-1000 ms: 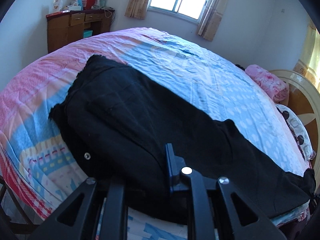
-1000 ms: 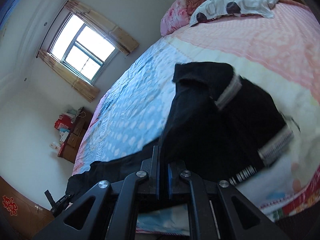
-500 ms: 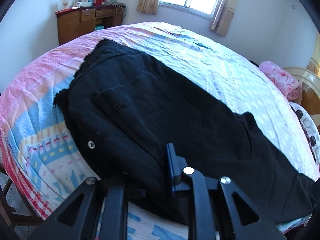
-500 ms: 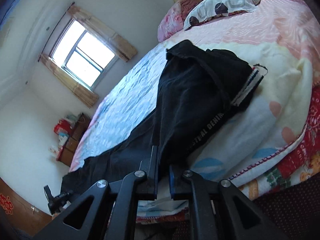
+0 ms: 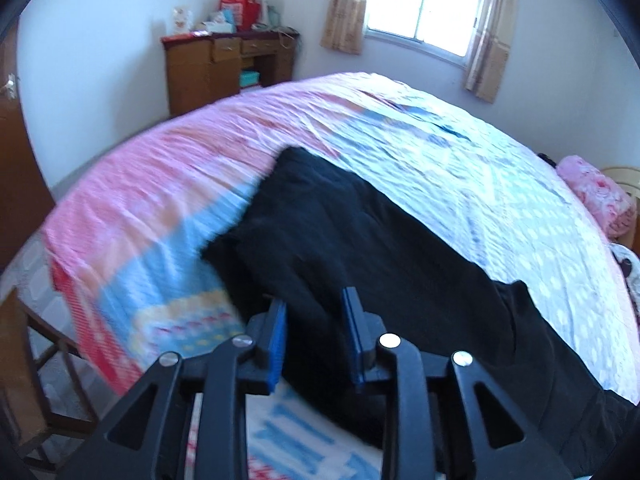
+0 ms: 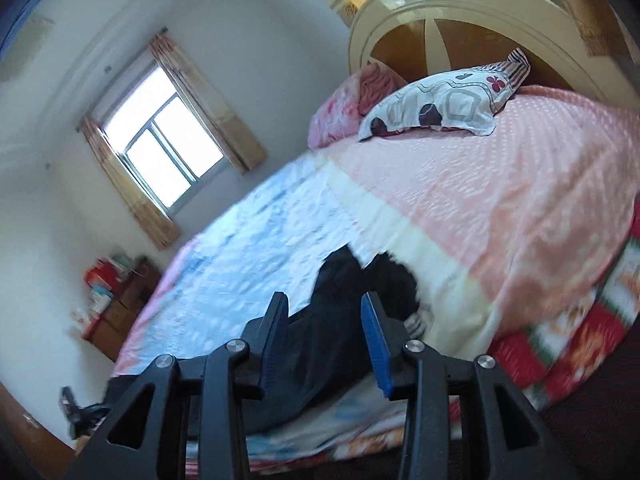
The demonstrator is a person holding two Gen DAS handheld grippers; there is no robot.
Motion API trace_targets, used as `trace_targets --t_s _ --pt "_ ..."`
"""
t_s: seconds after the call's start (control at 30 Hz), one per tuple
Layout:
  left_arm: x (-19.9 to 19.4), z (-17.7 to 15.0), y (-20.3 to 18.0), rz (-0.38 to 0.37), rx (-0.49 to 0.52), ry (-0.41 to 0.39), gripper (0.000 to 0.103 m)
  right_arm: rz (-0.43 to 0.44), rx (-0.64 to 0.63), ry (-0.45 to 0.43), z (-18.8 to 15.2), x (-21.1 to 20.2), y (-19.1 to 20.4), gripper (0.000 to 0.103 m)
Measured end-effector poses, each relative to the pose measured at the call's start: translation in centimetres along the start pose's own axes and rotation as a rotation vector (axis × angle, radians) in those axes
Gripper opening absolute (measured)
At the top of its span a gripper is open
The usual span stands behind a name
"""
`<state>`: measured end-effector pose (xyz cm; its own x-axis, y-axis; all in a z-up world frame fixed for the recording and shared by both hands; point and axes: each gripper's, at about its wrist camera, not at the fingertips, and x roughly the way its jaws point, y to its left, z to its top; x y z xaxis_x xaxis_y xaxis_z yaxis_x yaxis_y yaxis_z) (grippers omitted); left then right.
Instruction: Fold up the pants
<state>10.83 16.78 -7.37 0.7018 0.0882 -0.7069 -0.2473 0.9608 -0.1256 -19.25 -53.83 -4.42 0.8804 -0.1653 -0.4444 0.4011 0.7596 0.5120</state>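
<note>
— Both claws were pinched shut on the black pants (image 5: 360, 240) a second ago; now they've let go and pulled up off the cloth.

— How wide?

— Left gripper (image 5: 316, 320): jaws opening, a modest gap, nothing pressed between the pads. Right gripper (image 6: 324, 320): jaws opening wider, likewise empty.

— And the pants?

— Lying on the bed (image 5: 460, 160), along its near edge, well short of the pillow (image 6: 448, 100) at the headboard end. The far end by the right gripper is bunched.
</note>
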Motion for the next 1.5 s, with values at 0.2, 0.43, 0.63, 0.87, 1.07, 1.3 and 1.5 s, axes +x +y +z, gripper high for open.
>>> trace_targets --t_s 0.2,0.43,0.63,0.87,1.07,1.3,1.5 --pt "-4.1 1.9 -0.1 0.059 0.066 -0.134 0.049 0.015 -0.118 0.128 4.9 5.9 0.1 0.040" --pt "-3.0 1.4 -8.0 -0.147 0.242 -0.103 0.050 -0.031 -0.250 0.281 5.3 11.7 1.0 0.040" --pt "-0.7 -1.4 -16.4 -0.277 0.376 -0.016 0.050 -0.155 -0.378 0.384 3.1 14.5 0.7 0.011" --pt "0.5 -3.4 -21.0 -0.280 0.454 0.037 0.050 -0.141 -0.408 0.307 0.9 12.7 2.1 0.005" --pt "1.3 -3.0 -20.7 -0.246 0.418 0.039 0.050 -0.295 -0.454 0.102 2.9 10.6 2.5 0.005" --pt "2.0 -2.8 -19.4 -0.211 0.403 0.044 0.051 -0.379 -0.394 0.160 1.8 13.8 -1.3 0.051" --pt "1.4 -0.6 -16.2 -0.168 0.393 0.000 0.060 -0.322 -0.107 0.008 4.4 7.5 -4.2 0.075"
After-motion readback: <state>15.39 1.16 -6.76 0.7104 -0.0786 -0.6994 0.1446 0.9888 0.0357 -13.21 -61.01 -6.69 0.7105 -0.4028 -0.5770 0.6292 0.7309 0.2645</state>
